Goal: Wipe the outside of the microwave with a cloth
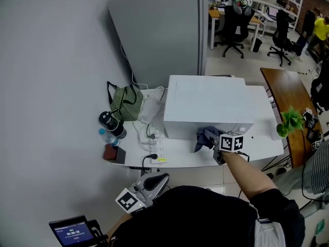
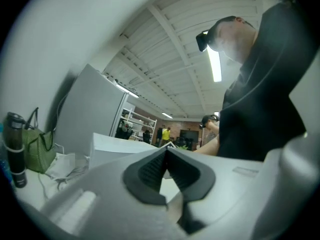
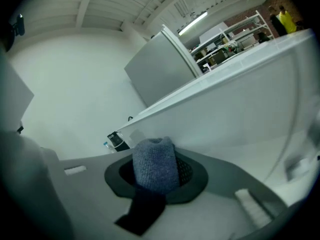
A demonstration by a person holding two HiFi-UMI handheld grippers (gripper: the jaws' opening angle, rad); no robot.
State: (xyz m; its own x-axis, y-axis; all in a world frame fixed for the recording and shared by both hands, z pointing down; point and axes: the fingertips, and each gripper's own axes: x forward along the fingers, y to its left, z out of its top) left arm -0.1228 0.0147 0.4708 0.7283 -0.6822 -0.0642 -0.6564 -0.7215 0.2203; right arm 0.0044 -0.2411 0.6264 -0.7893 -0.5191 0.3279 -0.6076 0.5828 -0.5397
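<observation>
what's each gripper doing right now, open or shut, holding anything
Left gripper: shut, with nothing between its jaws.
Right gripper: shut on the blue-grey cloth.

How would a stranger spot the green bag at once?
Find the big white microwave on the white table. Just left of it in the head view sits the green bag, with black handles; its neighbours are a black bottle and a white power strip.

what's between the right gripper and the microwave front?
Only the cloth, clamped by the right gripper at the front of the microwave. Head view and right gripper view both show it.
</observation>
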